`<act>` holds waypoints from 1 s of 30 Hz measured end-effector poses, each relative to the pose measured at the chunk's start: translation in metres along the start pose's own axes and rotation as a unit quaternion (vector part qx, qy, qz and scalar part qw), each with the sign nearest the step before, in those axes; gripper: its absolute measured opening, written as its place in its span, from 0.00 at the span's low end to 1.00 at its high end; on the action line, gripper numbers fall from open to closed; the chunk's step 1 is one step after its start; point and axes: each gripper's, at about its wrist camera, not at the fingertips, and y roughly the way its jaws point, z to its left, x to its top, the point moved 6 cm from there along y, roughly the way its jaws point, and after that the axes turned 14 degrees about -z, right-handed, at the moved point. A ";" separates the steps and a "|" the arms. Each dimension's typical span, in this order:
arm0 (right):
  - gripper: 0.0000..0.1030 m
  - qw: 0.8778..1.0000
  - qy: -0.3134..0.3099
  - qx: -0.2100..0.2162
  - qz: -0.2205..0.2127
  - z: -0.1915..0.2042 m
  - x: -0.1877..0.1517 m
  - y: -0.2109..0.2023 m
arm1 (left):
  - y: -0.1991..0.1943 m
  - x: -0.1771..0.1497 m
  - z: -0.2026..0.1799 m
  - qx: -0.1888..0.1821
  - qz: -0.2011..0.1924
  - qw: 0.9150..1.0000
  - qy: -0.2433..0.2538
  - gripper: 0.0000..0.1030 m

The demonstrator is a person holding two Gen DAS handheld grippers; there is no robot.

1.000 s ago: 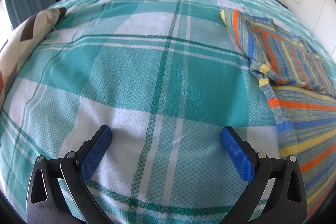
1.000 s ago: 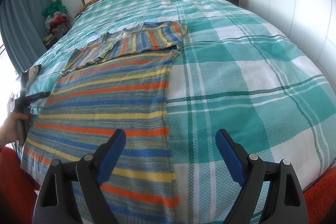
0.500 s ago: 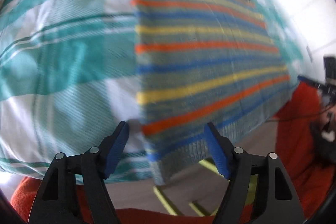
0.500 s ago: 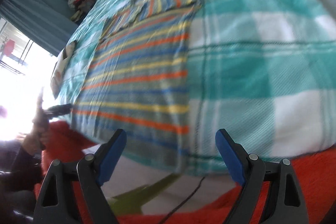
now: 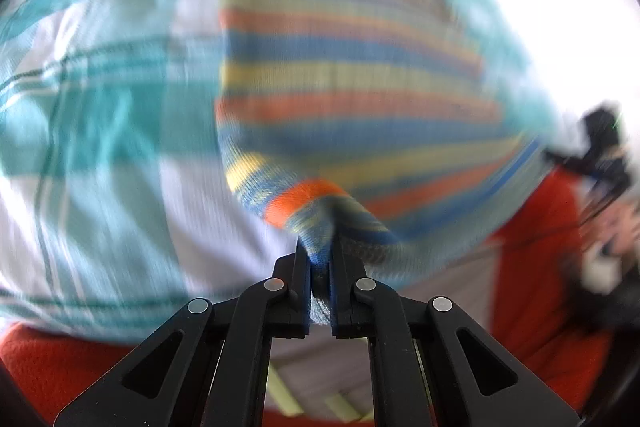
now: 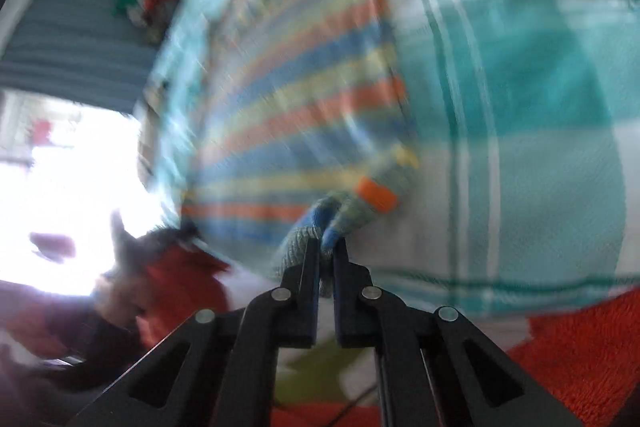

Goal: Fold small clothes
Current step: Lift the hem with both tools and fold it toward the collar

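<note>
Teal-and-white plaid bedspread [image 5: 100,131] covers the bed across both blurred views, with an orange-red fleecy rug [image 6: 576,343] below its near edge. No writing or label can be read anywhere. On the bedspread lies the striped knit garment in blue, orange and yellow [image 5: 344,75], spread flat with its hem at the bed's near edge. The left gripper [image 5: 320,259], black-framed and tilted steeply down, has its jaws pressed together on the hem's left corner, the cloth bunched and lifted between them. At the far right of that view the other gripper shows only as a dark blur. The right gripper [image 6: 329,251], also angled down, is clamped on the hem's right corner, where the knit puckers up.
</note>
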 end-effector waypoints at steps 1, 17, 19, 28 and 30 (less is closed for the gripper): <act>0.06 1.000 0.001 0.013 -0.025 0.006 0.017 -0.004 | -0.004 0.017 0.003 -0.009 -0.018 1.000 -0.013 0.04; 0.05 0.984 0.033 -0.018 -0.173 -0.017 0.297 0.095 | 0.104 0.283 0.043 0.009 -0.130 0.987 -0.089 0.04; 0.05 0.986 0.039 -0.024 -0.163 -0.027 0.319 0.108 | 0.122 0.296 0.049 0.013 -0.116 0.989 -0.087 0.04; 0.40 0.957 0.129 -0.008 -0.260 -0.072 0.389 0.119 | 0.141 0.355 0.104 0.050 -0.162 0.968 -0.187 0.50; 0.40 0.961 0.079 -0.024 -0.263 -0.057 0.389 0.109 | 0.121 0.355 0.101 0.064 -0.195 0.965 -0.161 0.71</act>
